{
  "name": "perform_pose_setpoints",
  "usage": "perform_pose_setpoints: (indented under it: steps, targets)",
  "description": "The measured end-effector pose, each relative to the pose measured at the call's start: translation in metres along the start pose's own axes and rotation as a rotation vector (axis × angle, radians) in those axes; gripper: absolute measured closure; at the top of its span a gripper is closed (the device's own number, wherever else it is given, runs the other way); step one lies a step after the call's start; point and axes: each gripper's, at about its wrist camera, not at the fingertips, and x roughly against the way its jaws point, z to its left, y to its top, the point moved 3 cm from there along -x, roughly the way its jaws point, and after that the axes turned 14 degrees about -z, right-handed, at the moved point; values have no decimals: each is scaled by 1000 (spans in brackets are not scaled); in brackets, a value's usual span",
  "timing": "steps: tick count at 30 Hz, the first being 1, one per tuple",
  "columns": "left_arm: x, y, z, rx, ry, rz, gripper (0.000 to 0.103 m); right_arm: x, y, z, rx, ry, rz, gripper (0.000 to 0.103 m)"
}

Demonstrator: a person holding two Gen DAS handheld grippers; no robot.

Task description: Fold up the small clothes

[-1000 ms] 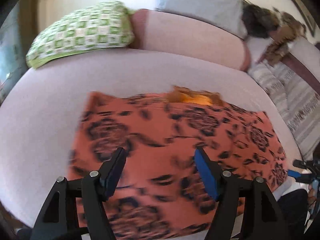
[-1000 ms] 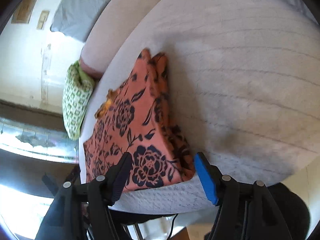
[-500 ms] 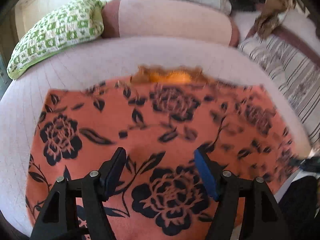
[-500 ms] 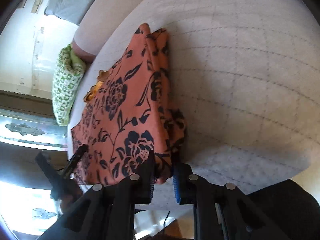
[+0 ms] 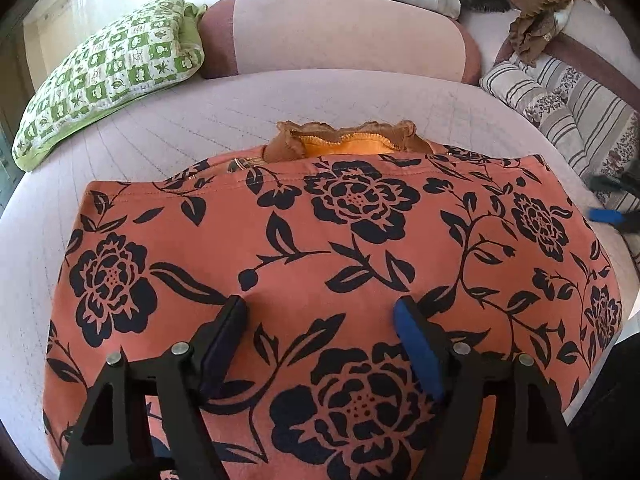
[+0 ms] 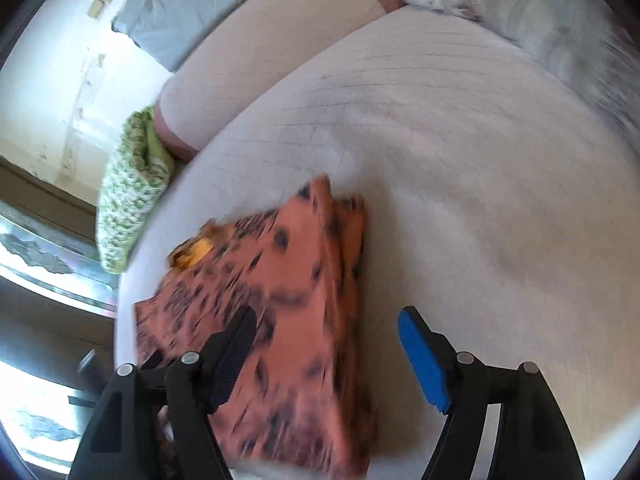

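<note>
The left gripper [image 5: 320,320] stood wide open over the orange black-flowered folded garment [image 5: 360,248], holding nothing. The right gripper [image 6: 326,334] was also spread wide and empty — the garment lay flat on the pale quilted mattress [image 5: 168,128], below a green-and-white checked pillow [image 5: 108,72].
</note>
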Motion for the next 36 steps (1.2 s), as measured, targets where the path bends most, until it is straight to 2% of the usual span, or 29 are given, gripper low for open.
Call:
perform_pose_setpoints:
  steps: [2,3,4,5,7,8,10,12,15,16,17,19,21,24,26,28,29,30,31,36]
  targets:
    - [0,0,-1,-4,2,-5,26,-40,5,-3,-23,2,66,28]
    - [-1,0,0,-2,-1,-5,26,-49,6,1,-19,21,64,34]
    - [4,-2,-1,-1,-3,-7,26,-50,7,8,-11,50,61,86]
    - [4,-2,0,-1,-6,-8,26,-49,6,17,6,67,76,93]
    - [4,-2,0,0,-9,-14,25,-41,8,25,69,9,21,93]
    - [4,-3,0,-1,-10,-16,25,-48,6,11,20,-34,31,93]
    - [5,-2,0,1,-15,-10,25,-51,0,-5,-52,-53,19,90]
    - [10,2,6,28,-37,9,25,-42,-3,5,-40,-46,-27,80]
    - [34,14,30,130,-44,-34,25,-21,-6,22,39,-102,-45,49]
    - [48,17,43,155,-27,-63,25,-11,-5,24,59,-123,-78,44]
    - [61,18,55,176,-8,-88,25,4,-6,34,86,-131,-122,44]
    - [89,13,90,244,48,-117,25,25,-13,54,129,-82,-158,44]
    - [113,-2,125,334,79,-110,25,44,-25,73,160,-4,-171,41]
    - [134,-35,167,460,97,-42,25,49,-52,99,208,93,-134,38]
    - [140,-55,181,522,83,-10,26,35,-69,107,221,130,-81,38]
    - [137,-69,180,570,38,19,27,21,-83,105,218,103,-39,38]
    - [133,-74,179,588,17,40,44,13,-88,102,212,99,-16,38]
    - [123,-83,178,597,29,95,64,5,-93,95,192,88,12,38]
    - [116,-89,177,593,37,139,87,0,-95,91,173,76,23,38]
    - [118,-91,172,572,55,152,88,-1,-96,78,106,114,20,37]
